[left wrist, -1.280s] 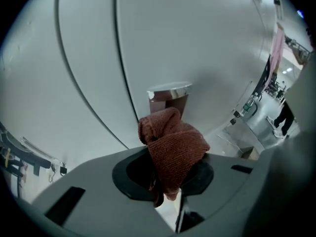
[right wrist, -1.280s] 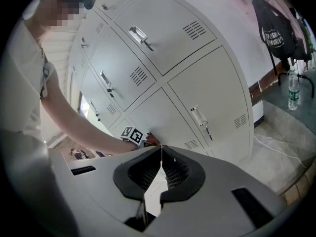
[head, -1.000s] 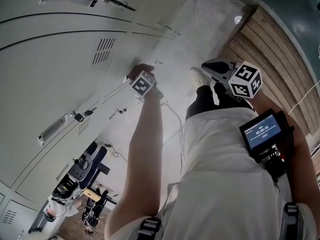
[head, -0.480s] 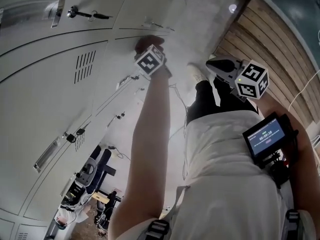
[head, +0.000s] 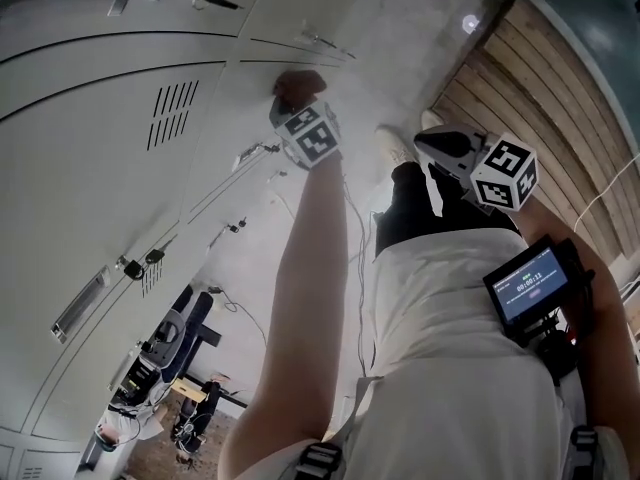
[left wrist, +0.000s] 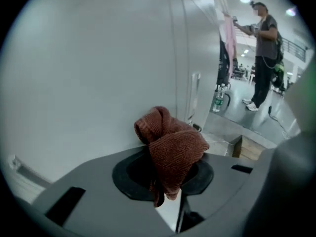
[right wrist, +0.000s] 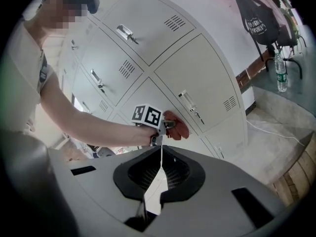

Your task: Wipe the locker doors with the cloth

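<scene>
Up against the smooth, pale-grey locker door [left wrist: 89,83], the left hand-held gripper [left wrist: 170,179] has its jaws clamped on a ribbed, rust-brown cloth [left wrist: 170,144] bunched into a soft knot. The right hand-held gripper [right wrist: 160,169] is held apart from the door, its ridged jaws pressed together on nothing.

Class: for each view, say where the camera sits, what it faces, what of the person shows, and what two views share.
Head view: on the head, facing down; locker doors, both arms, torso.
Left gripper view: on left gripper, facing the doors; cloth in jaws; no body.
Right gripper view: on right gripper, facing the doors; left arm.
Shared: the cloth.
</scene>
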{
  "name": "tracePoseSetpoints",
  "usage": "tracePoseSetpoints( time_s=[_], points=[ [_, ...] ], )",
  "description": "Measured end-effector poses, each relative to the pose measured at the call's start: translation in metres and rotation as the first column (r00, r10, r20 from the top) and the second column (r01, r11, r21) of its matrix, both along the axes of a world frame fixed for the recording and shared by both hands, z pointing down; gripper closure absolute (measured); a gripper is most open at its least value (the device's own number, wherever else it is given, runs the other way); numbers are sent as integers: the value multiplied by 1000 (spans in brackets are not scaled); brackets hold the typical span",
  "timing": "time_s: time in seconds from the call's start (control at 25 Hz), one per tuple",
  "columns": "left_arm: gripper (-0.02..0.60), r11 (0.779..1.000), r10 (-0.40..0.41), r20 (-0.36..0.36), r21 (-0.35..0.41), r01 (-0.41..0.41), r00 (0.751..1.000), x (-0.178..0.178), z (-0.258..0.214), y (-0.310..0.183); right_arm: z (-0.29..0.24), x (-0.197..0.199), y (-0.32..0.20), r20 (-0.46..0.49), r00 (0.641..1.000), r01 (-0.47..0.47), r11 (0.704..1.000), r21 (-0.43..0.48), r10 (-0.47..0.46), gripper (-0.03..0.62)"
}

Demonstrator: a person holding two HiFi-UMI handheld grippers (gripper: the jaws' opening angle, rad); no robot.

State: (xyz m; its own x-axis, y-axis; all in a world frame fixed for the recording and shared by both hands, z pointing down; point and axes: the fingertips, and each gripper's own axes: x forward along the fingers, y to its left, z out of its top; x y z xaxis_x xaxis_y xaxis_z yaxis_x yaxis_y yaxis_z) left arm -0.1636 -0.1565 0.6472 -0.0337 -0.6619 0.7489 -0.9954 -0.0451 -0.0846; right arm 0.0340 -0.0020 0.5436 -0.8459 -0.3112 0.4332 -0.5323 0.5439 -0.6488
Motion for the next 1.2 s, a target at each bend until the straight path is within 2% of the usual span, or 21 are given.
tracePoseSetpoints(
  time_s=[0.08,0.16,0.24,0.32,0.48,0.6,0.76,0.92,1.04,1.08,1.2],
  points=[
    [509,995,-82,17,-48,82,997,-26,26,22,4,-2,3,-3,1000,7,1000,-8,-7,576],
    [509,987,-132,75,-86,139,988,-52,52,45,11,0,8,-21,1000,21,1000,-21,-21,576],
    [509,982,-142,143,-103,157,979,-75,69,64,17,4,15,-40,999,32,999,-36,-34,576],
    [509,985,-115,176,-106,135,978,-87,82,76,23,7,21,-54,998,34,998,-53,-37,576],
    [509,992,-74,144,-86,87,987,-88,96,86,34,9,27,-69,997,38,996,-77,-44,576],
    [509,985,-140,103,-83,149,985,-90,101,98,39,0,29,-53,997,49,995,-83,-54,576],
    [509,950,-298,85,-74,305,951,-122,102,125,48,-23,26,-4,997,71,994,-78,-71,576],
    [509,934,-348,128,-34,355,929,-157,96,141,56,-43,21,36,993,118,991,-61,-116,576],
    [509,922,-385,152,28,385,911,-172,81,141,60,-47,17,64,987,150,987,-50,-146,576],
    [509,912,-410,146,56,406,900,-175,75,140,63,-45,14,72,986,157,986,-48,-153,576],
    [509,861,-506,89,110,497,858,-183,70,144,71,-44,9,102,983,159,986,-56,-153,576]
  ],
)
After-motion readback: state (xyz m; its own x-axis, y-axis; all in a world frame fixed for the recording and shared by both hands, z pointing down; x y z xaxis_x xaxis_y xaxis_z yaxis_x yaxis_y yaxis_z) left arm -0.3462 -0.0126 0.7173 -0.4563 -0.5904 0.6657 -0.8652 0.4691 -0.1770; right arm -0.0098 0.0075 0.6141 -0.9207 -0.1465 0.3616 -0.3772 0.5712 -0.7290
